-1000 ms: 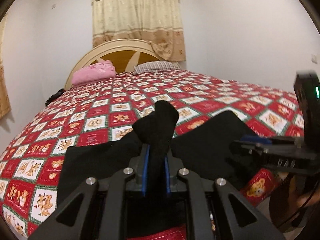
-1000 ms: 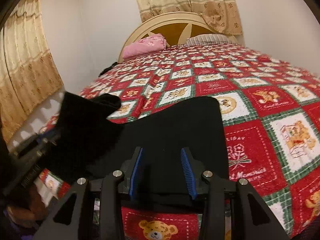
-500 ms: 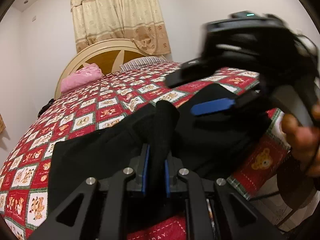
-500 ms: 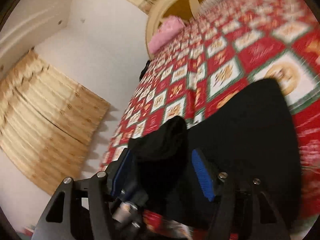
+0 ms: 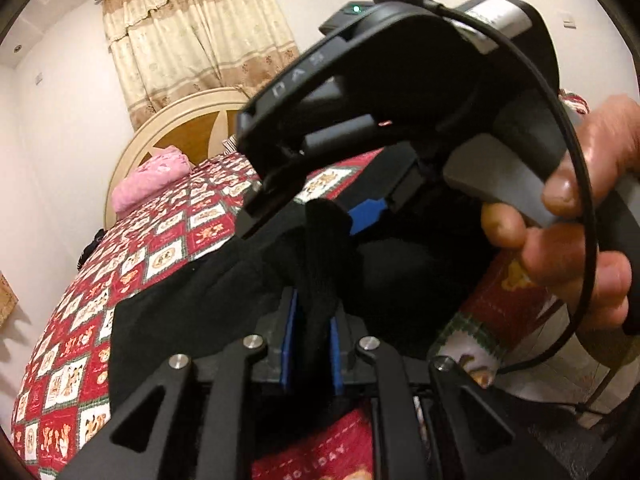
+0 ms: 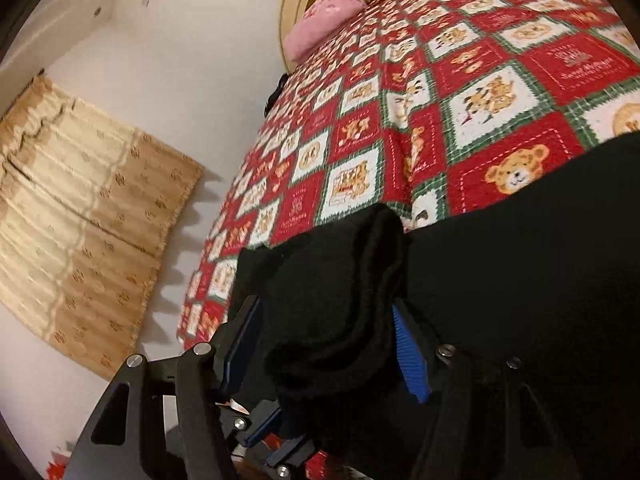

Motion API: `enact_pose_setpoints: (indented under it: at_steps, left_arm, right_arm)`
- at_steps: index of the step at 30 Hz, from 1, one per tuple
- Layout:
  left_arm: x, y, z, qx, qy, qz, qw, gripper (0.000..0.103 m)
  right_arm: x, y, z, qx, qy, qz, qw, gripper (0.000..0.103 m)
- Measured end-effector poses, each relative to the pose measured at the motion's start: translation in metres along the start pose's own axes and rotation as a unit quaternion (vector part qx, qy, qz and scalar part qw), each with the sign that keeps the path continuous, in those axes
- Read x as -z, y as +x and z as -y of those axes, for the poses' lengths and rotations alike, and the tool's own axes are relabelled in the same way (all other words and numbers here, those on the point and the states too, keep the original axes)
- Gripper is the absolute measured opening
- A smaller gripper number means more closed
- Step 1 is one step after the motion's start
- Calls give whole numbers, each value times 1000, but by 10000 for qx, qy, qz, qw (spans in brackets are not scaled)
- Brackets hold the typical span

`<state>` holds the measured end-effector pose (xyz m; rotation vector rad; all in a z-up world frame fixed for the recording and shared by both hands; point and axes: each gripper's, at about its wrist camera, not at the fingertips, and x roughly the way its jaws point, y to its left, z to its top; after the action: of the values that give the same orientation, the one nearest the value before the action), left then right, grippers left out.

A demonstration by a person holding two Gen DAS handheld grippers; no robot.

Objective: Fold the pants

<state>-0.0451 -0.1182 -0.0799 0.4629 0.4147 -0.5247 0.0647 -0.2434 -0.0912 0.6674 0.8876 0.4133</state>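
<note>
Black pants lie on the near part of the bed. My left gripper is shut on a bunched fold of the pants, which stands up between its blue pads. My right gripper is open, its blue pads either side of that same black fold. The rest of the pants spreads to the right in the right wrist view. The right gripper's body and the hand holding it fill the upper right of the left wrist view, just above the fold.
The bed has a red, white and green patchwork quilt. A pink pillow lies by the round headboard. Beige curtains hang on the walls. The bed's near edge and the floor are at lower right.
My right gripper has swung from the spread pants over to the left gripper and now straddles the fold it holds. The left gripper has kept its grip.
</note>
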Motion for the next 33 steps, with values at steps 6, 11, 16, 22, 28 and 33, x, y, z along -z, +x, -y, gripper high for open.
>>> enact_pose_setpoints:
  at_steps: [6,11,16,22,28,33]
  left_arm:
    - [7,-12,-6,39,85,-132,9999,53]
    - [8,-31,-28,169,-270,-151,9994,70]
    - [5,-54,-86,183,-1499,-40,9885,85]
    - [1,-43,-149,-610,-2375,-183,9693,87]
    - [10,-14,-175,-551,-2993,-486,9513,87]
    - [9,5,-155,-423,-2776,-767,9567,87]
  right_arm:
    - [9,2,2,182,-338,-190,9991,37]
    - [18,-9,4,310,-623,-172,9974,29]
    - [32,-28,-10,414,-1247,65,9913,24]
    - [43,-49,-32,591,-2184,113,9740,23]
    - [31,-85,-31,954,-2681,103,9586,23]
    - [21,-112,-3,1240,-2717,-3,9543,23]
